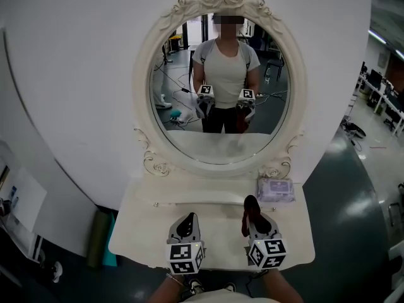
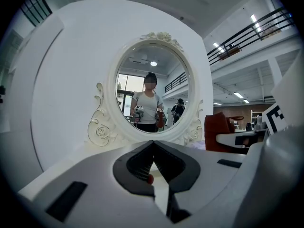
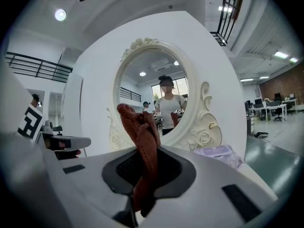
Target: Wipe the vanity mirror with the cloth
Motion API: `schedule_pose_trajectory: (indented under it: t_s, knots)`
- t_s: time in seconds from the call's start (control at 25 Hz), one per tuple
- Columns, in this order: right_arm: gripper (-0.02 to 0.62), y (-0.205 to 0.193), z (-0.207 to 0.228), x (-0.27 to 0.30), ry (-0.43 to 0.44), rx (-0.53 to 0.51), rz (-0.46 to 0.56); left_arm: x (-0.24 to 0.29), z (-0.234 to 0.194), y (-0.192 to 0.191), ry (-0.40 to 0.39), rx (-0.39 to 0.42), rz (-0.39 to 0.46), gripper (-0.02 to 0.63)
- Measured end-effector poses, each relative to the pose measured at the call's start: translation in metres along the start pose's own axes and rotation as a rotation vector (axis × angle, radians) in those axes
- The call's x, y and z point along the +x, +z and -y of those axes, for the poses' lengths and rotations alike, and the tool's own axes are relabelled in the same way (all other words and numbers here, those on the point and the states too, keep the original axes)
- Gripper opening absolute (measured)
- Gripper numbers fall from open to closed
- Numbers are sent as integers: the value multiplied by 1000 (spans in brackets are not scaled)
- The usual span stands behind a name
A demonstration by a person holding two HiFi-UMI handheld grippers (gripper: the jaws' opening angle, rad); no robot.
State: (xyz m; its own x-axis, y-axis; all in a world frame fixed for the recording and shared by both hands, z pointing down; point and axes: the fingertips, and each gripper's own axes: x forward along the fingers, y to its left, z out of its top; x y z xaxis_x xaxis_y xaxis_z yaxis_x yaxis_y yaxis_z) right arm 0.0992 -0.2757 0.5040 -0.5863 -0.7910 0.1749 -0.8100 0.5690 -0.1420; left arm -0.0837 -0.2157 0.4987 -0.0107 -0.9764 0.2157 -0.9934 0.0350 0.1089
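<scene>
The vanity mirror (image 1: 219, 93), an oval glass in an ornate white frame, stood upright at the 12 o'clock edge of the white table (image 1: 214, 235). The right gripper (image 1: 255, 218) hovered low over the table's near half, its 2 jaws clenched on the cloth (image 3: 142, 141). The cloth was a reddish-brown knitted piece that rose bunched above the jaw tips towards 12 o'clock, well short of the glass. The left gripper (image 2: 153, 147) hung at 9 o'clock of the right one, level with it. Its jaws were pressed together at the tips with nothing between them. A pale purple packet (image 1: 275, 189) lay on the table at 1 o'clock of the right gripper, just beside the frame's lower scroll. The glass reflected a person in a white T-shirt holding both grippers at waist height.
</scene>
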Motion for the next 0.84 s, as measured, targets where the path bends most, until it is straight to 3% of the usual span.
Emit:
schedule_pose_trajectory:
  t_s: [0.48,0.84]
  knots:
    - [60,-2,6,-4,-29,14,-20,9,6,-8,-25,-4,-28,5]
    - [60,0,4,-2,-20,71,-22,8,-3,-6,2,-7,-27,5]
